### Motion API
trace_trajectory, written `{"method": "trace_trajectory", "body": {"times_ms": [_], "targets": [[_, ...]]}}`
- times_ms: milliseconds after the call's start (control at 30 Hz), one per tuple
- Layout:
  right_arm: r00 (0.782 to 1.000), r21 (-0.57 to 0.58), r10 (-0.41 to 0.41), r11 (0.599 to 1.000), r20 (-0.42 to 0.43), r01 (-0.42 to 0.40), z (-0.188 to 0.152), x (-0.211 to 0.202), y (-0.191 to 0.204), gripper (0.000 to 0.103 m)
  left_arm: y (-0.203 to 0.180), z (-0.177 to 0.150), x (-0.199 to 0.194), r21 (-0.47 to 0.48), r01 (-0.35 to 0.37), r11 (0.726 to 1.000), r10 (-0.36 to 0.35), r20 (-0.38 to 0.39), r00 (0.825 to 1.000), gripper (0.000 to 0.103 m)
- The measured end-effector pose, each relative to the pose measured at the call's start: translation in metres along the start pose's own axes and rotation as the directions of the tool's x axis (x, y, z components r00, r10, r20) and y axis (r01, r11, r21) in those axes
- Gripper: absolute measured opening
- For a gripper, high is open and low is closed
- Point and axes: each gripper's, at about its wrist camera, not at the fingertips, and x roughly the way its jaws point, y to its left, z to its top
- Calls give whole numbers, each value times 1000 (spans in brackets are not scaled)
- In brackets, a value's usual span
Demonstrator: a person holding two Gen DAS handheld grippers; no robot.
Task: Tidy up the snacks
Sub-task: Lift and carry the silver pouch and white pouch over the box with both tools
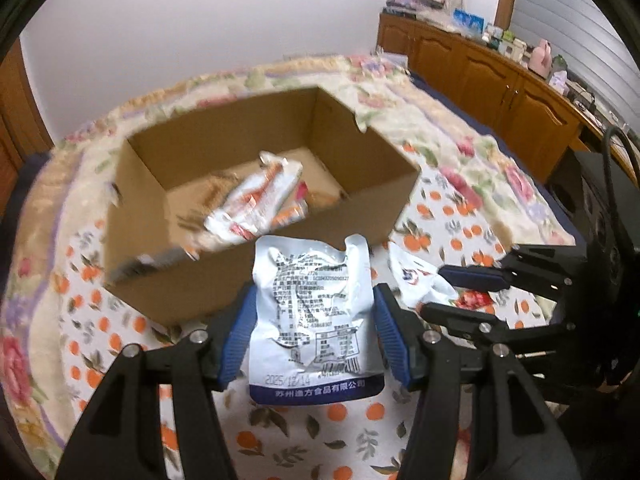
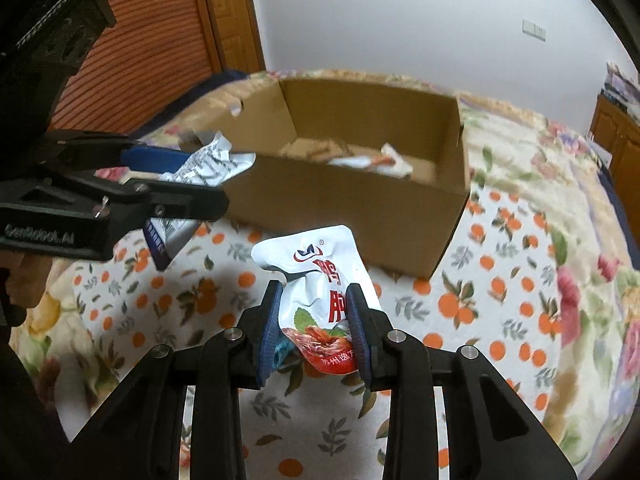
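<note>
My left gripper (image 1: 314, 320) is shut on a white snack pouch (image 1: 314, 312) with its printed back facing the camera, held above the bed just in front of the open cardboard box (image 1: 200, 280). My right gripper (image 2: 314, 318) is shut on a white and red snack pouch (image 2: 320, 292), also held in front of the box (image 2: 348, 200). Several snack packets (image 1: 256, 204) lie inside the box. The right gripper (image 1: 460, 292) shows at the right of the left wrist view, and the left gripper (image 2: 192, 180) at the left of the right wrist view.
The box stands on a bed with a floral and orange-print cover (image 1: 320, 436). A wooden cabinet (image 1: 500, 80) with clutter on top runs along the right wall. A wooden door (image 2: 152, 48) is at the left.
</note>
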Motion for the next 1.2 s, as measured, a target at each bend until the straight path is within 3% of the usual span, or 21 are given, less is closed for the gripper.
{"method": "trace_trajectory", "body": {"times_ms": [267, 600, 767, 900, 1200], "targets": [[998, -40, -7, 999, 55, 10, 33, -12, 11, 31, 27, 28, -30, -31, -45, 999, 47, 91, 995, 57], [996, -92, 9, 996, 86, -1, 85, -7, 27, 31, 66, 48, -29, -81, -75, 994, 85, 134, 987, 57], [997, -129, 3, 992, 74, 6, 104, 4, 30, 31, 85, 59, -22, -84, -85, 993, 96, 142, 985, 57], [998, -102, 18, 995, 64, -11, 116, 18, 21, 31, 109, 62, -14, -132, -51, 990, 71, 147, 987, 58], [999, -64, -2, 998, 42, 4, 129, 57, 2, 32, 124, 53, 23, -178, -42, 983, 58, 85, 995, 58]]}}
